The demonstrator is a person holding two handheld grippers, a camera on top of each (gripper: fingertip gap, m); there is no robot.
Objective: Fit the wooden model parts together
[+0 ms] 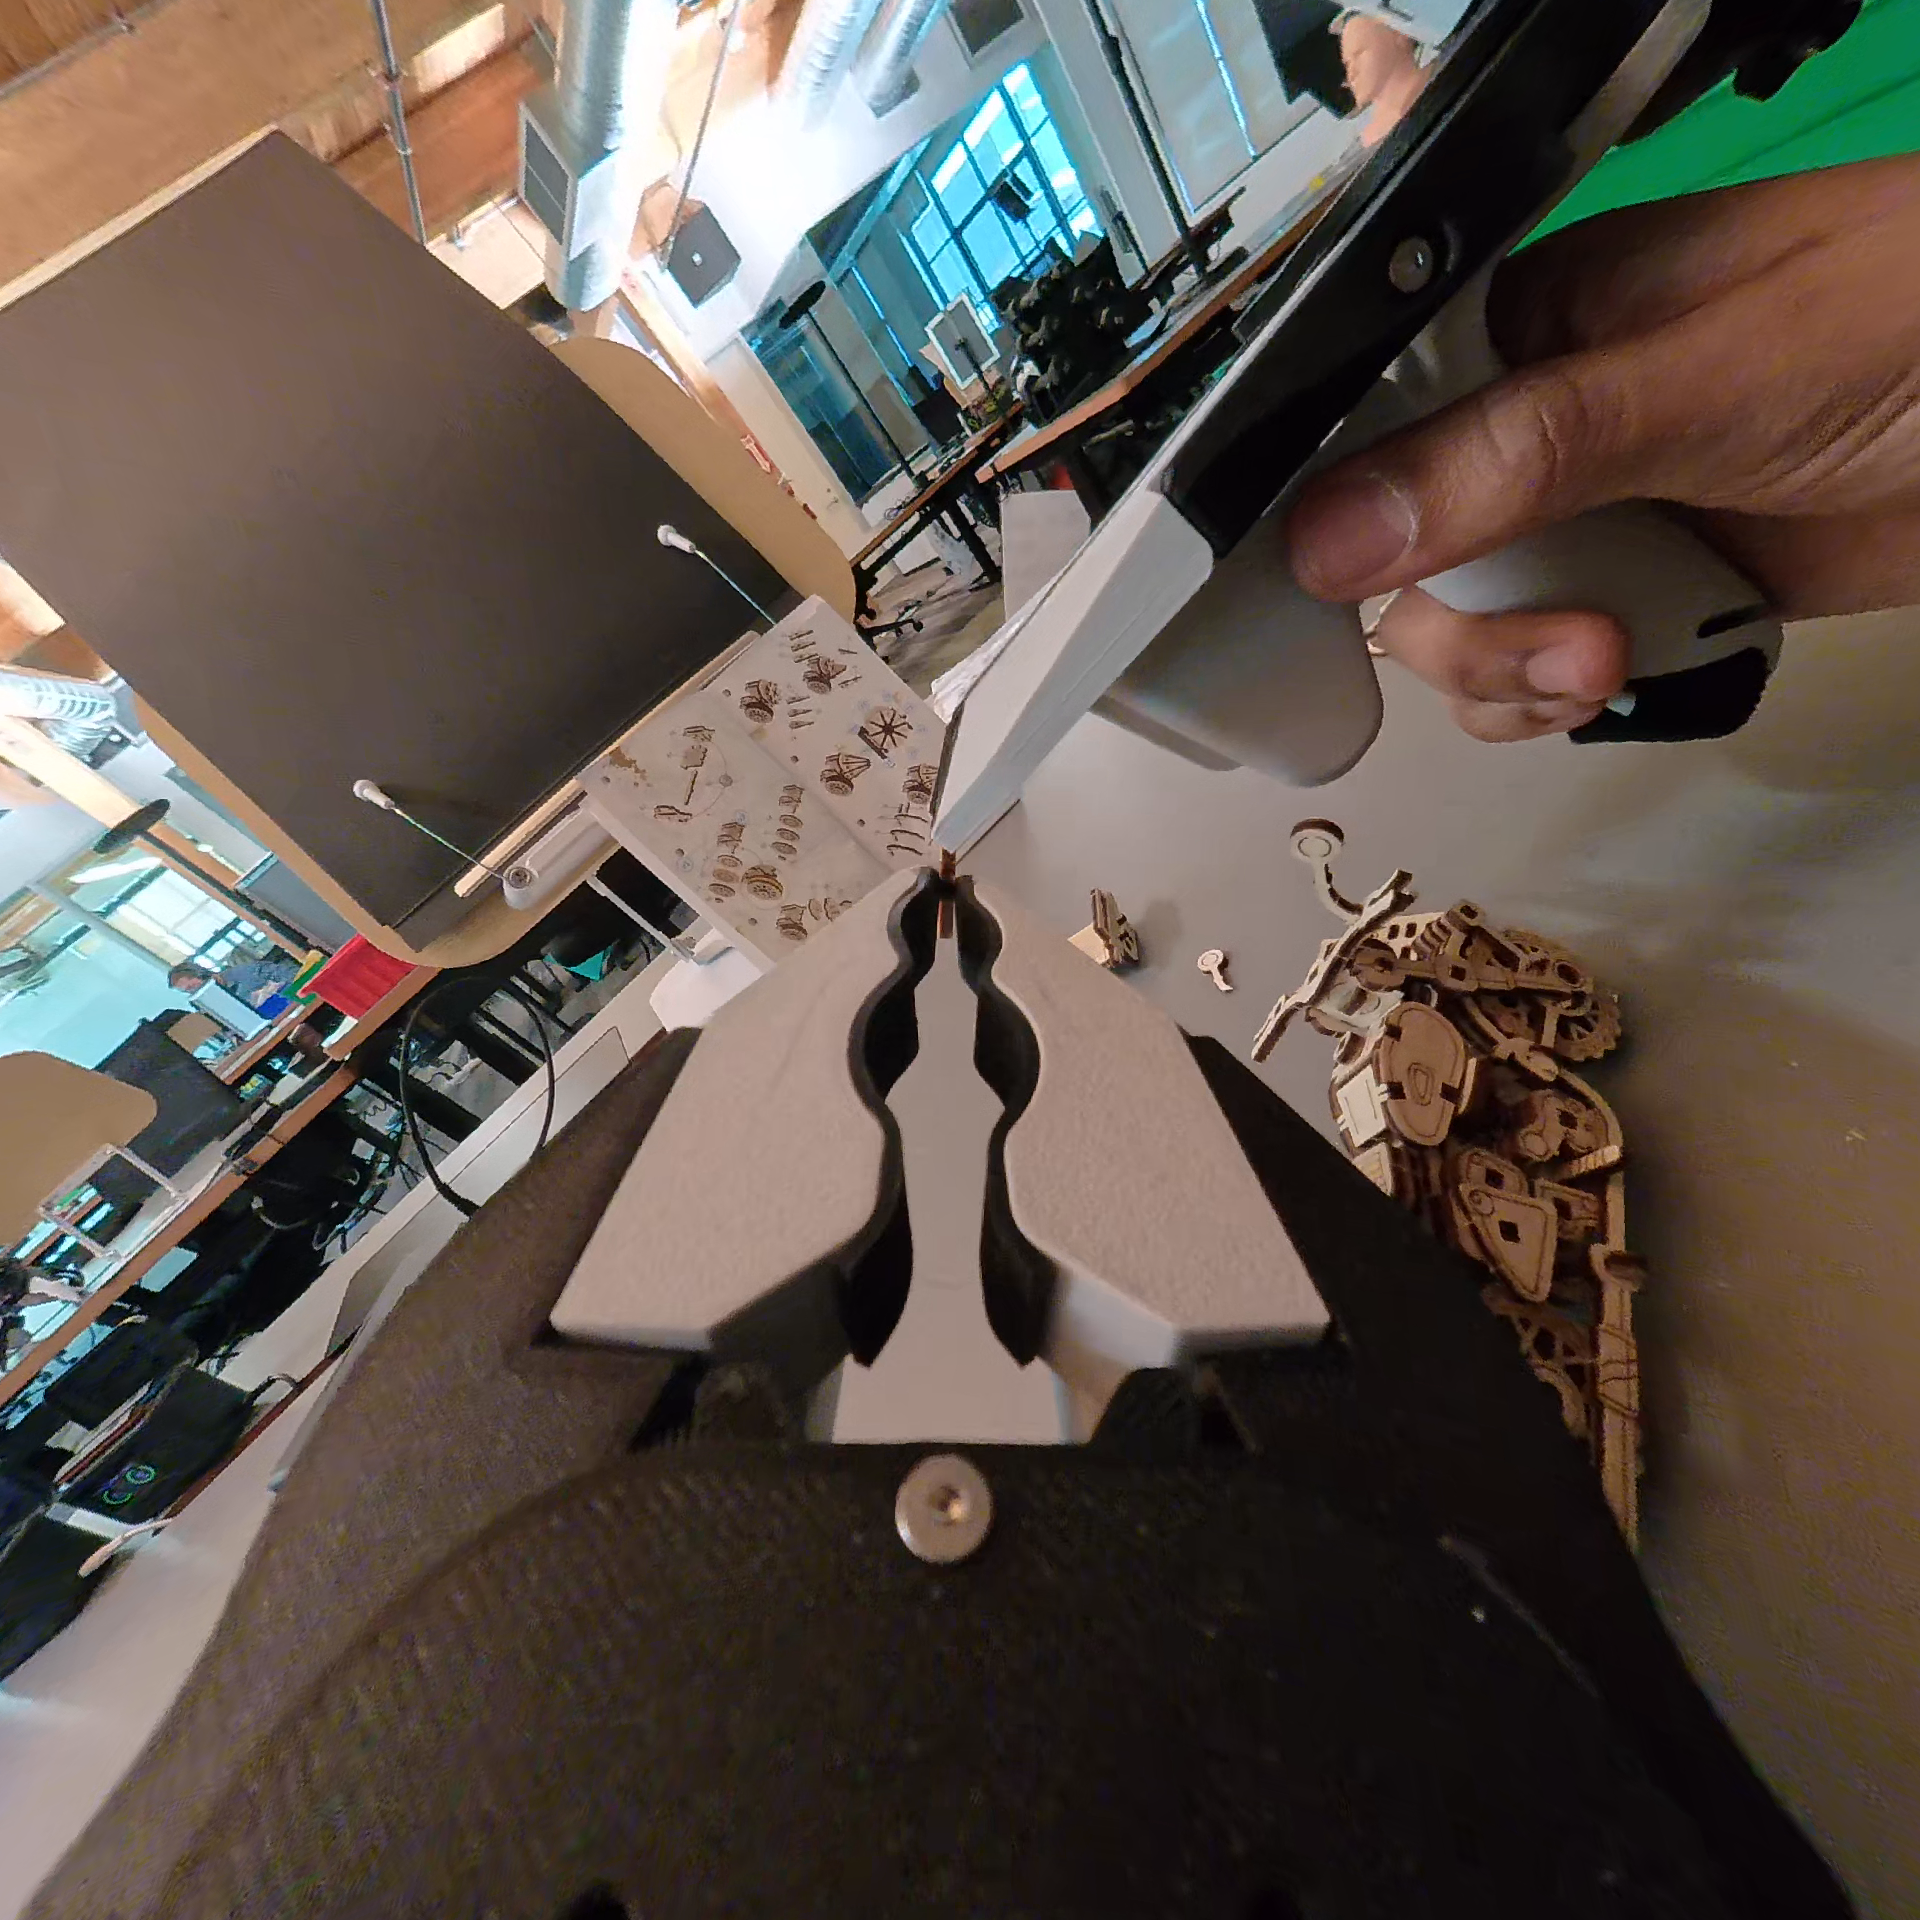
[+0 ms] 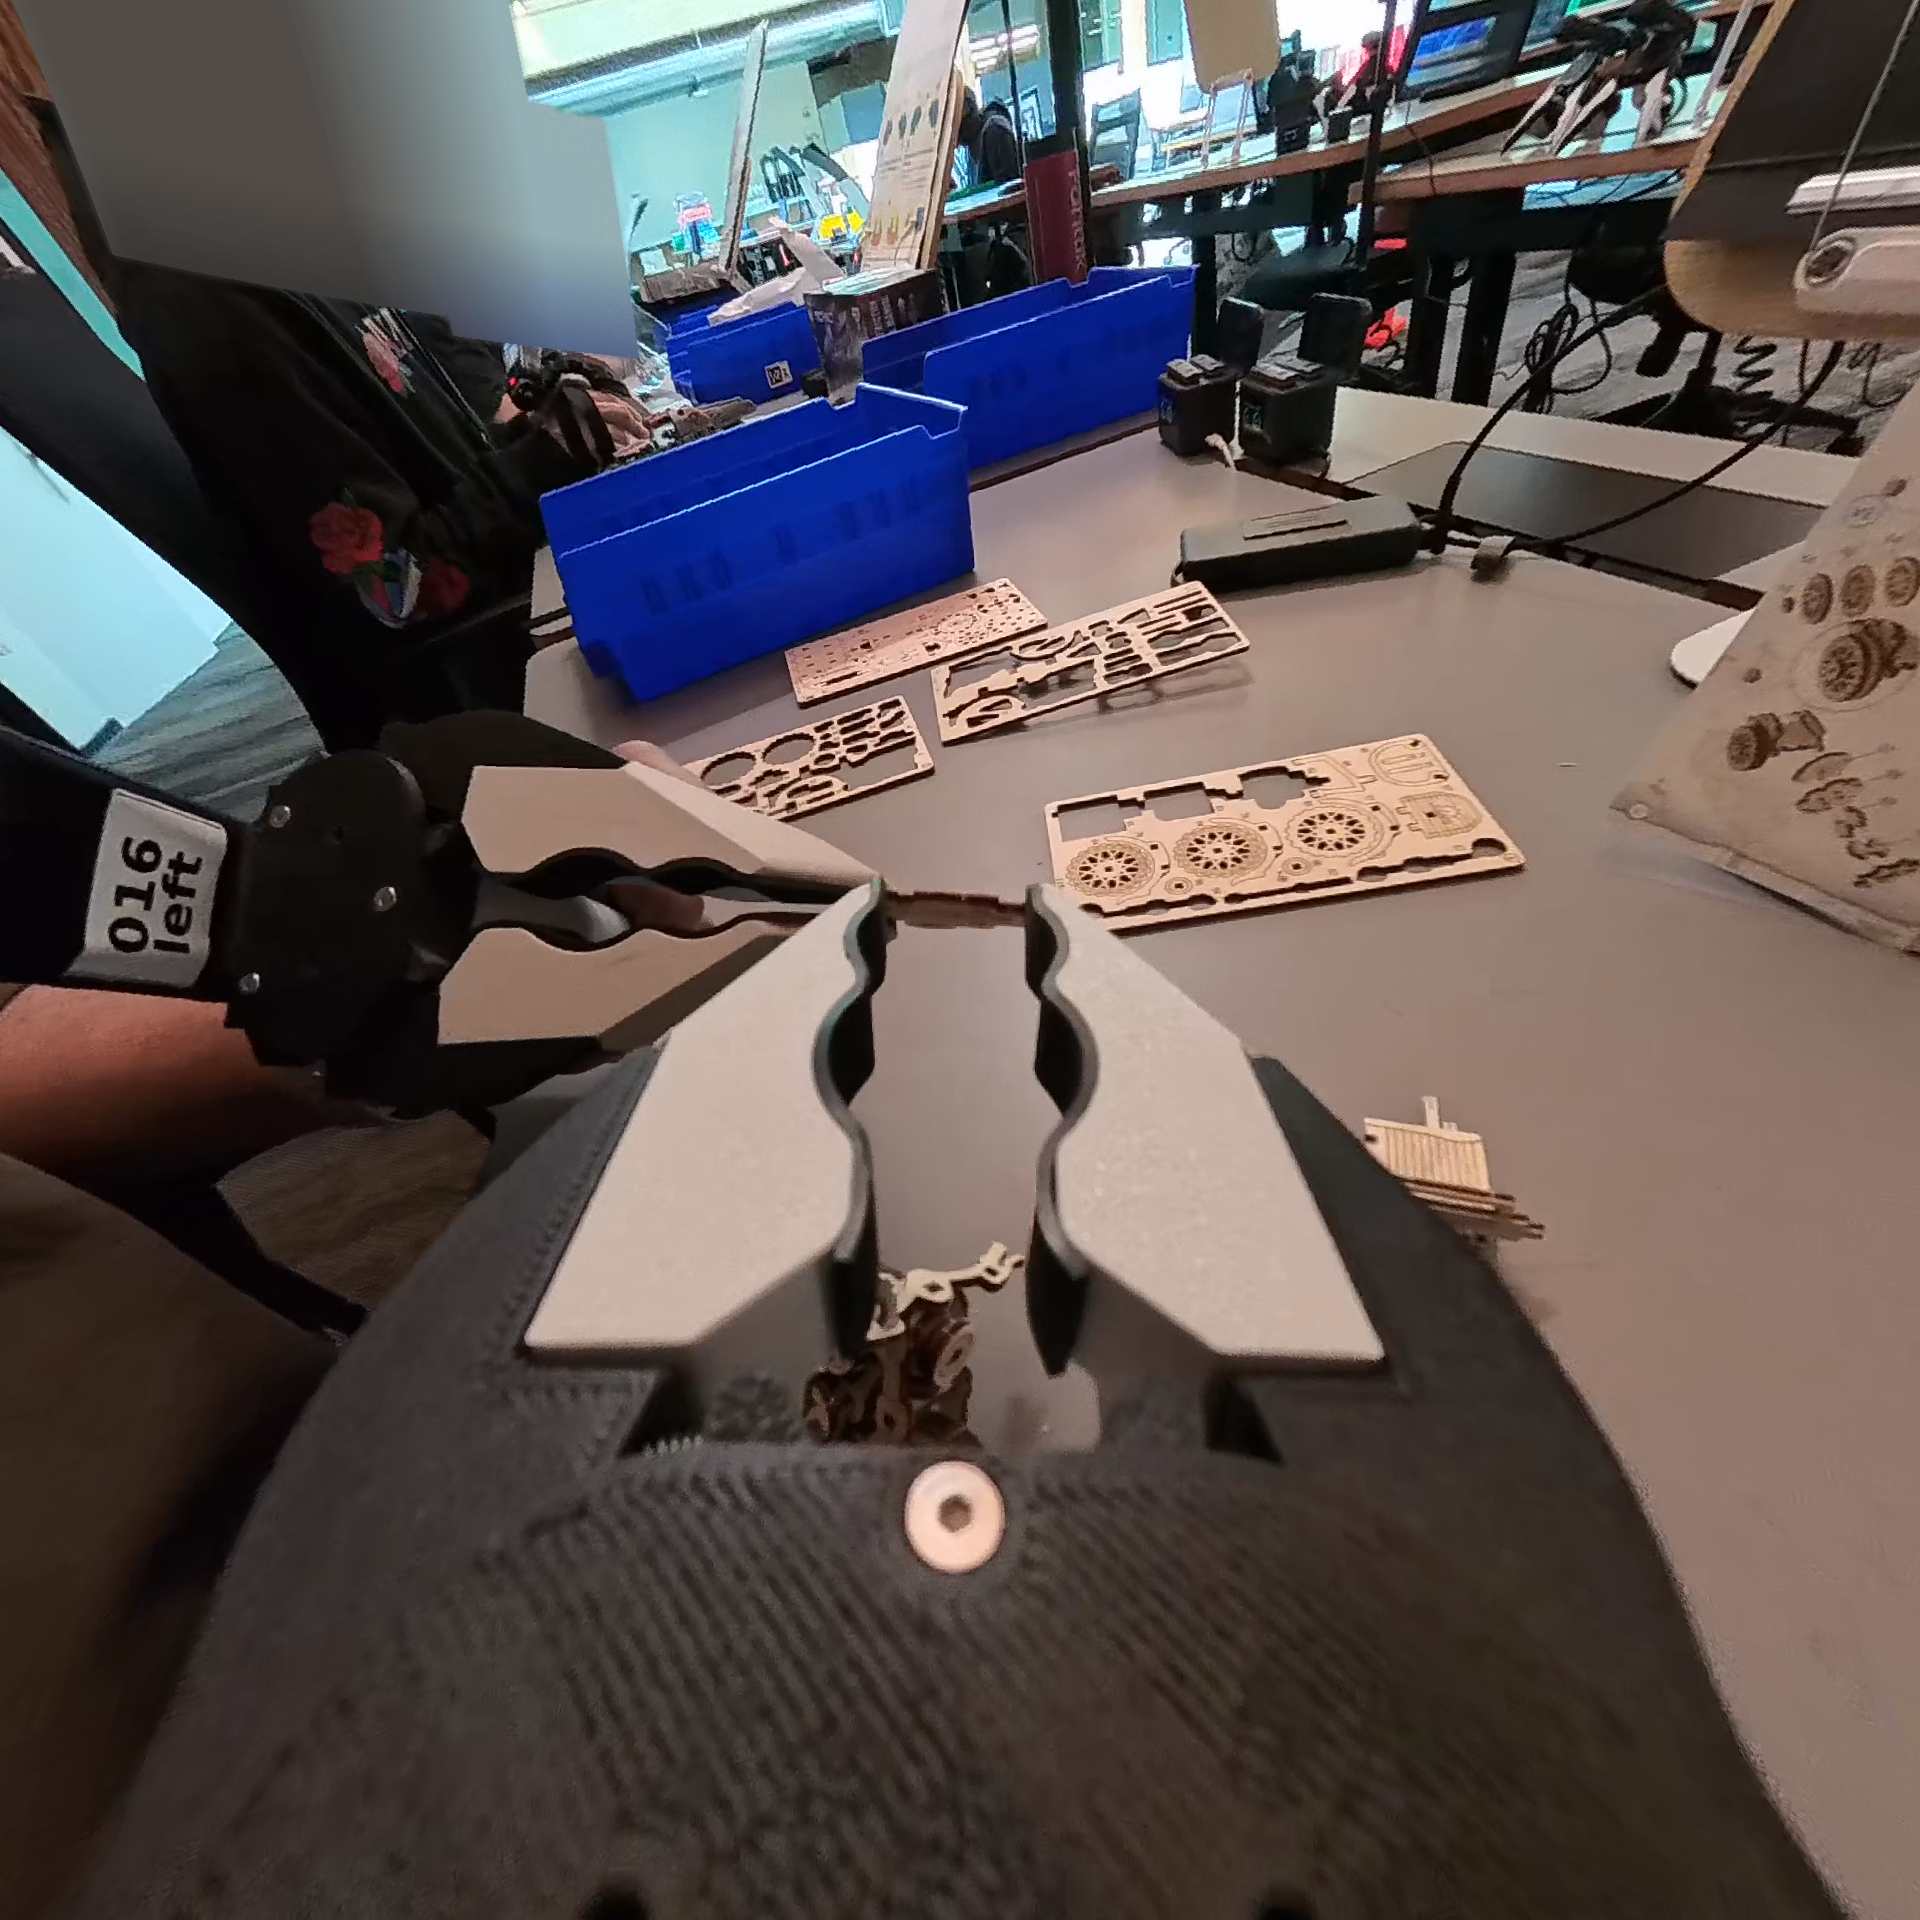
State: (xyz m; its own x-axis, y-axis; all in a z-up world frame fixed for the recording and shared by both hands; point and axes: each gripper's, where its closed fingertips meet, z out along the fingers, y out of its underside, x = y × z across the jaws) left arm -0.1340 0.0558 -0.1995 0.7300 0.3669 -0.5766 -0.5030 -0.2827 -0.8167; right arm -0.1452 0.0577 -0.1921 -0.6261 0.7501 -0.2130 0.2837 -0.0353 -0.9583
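My left gripper [image 1: 943, 896] is shut on a thin small wooden part [image 1: 943, 914], held edge-on at its fingertips. My right gripper [image 1: 961, 826] comes in from the upper right, held by a hand, and its tip meets the top of that part. In the right wrist view the part [image 2: 956, 910] spans the gap of my right gripper [image 2: 956, 906], touching both fingertips, and the left gripper [image 2: 831, 883] reaches in from the left. The partly built wooden model [image 1: 1455, 1122] lies on the grey table at the right, and also shows under my right fingers [image 2: 914, 1351].
Several laser-cut wooden sheets [image 2: 1278, 831] lie ahead on the table [image 2: 1558, 1039], with blue bins [image 2: 769, 520] behind them. An instruction sheet [image 1: 800, 790] stands propped up. Loose small parts [image 1: 1112, 930] lie near the model, and a ribbed wooden part [image 2: 1434, 1164] lies at the right. Only a small space, under 4 cm, lies between the two pairs of fingers.
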